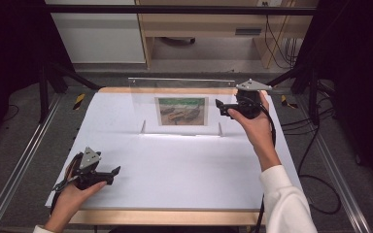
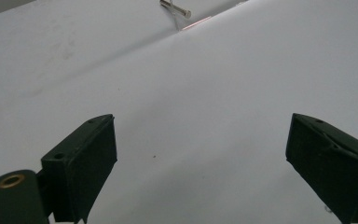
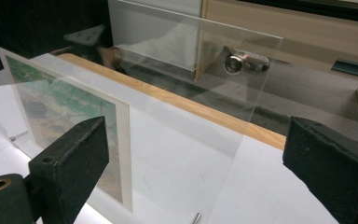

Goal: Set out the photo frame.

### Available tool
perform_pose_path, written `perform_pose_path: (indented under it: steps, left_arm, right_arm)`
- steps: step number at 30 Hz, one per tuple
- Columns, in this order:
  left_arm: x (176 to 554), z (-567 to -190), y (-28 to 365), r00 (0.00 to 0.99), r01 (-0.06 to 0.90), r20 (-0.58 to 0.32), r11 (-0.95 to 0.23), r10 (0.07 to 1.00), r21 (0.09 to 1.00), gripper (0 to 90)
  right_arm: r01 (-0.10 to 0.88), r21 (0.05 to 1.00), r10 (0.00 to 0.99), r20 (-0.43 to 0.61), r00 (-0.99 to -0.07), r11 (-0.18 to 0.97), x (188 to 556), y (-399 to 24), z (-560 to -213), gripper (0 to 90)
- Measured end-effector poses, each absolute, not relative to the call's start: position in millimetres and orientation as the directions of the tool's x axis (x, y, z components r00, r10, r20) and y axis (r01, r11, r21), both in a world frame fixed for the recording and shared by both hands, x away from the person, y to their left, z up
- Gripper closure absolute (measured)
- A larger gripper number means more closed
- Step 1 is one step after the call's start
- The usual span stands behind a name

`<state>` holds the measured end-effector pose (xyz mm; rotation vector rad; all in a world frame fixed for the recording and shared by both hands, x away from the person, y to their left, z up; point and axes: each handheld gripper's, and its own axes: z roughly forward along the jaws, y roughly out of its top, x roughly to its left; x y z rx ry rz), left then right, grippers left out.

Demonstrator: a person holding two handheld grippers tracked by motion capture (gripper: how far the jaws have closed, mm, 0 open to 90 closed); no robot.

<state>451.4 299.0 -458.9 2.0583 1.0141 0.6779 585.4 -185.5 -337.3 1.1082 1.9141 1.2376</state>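
A clear acrylic frame point(image 1: 182, 106) stands upright on the white sheet point(image 1: 175, 165) covering the bench point(image 1: 165, 217), toward the far edge and a little right of the middle. Inside it sits a picture point(image 1: 182, 111) in greens and browns with a pale border. The person's right hand point(image 1: 252, 124) holds the right claw point(image 1: 219, 104) just beside the frame's right end, pointing leftward at it. In the right gripper view, that claw's jaws stand wide apart with nothing pinched between them; the frame's transparent panel point(image 3: 191, 93) and the picture point(image 3: 65, 116) lie ahead of them, and a small metal standoff point(image 3: 235, 63) shows near the panel's upper corner. The wooden edge of the bench point(image 3: 177, 105) runs behind the panel. The left hand point(image 1: 70, 196) rests at the near left of the bench, well apart from the frame, with the left claw point(image 1: 115, 171) pointing right. Its jaws are spread wide over bare white sheet point(image 2: 191, 116), gripping nothing.
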Motion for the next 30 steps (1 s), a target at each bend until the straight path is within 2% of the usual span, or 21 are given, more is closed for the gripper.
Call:
perform_pose_path:
  steps: [18,30]
  left_arm:
    - [452.1,-460.1,296.5,0.546,0.445,0.133,-0.421,0.827,0.790,6.1]
    - [451.4,-459.7,294.7,0.547,0.445,0.133,-0.421,0.826,0.790,4.1]
  right_arm:
    - [0.285,0.939,0.883,-0.039,-0.468,0.193,543.7,-202.4,-340.0,6.1]
    - [0.281,0.934,0.879,-0.067,-0.473,0.222,519.0,-207.6,-346.3,4.4]
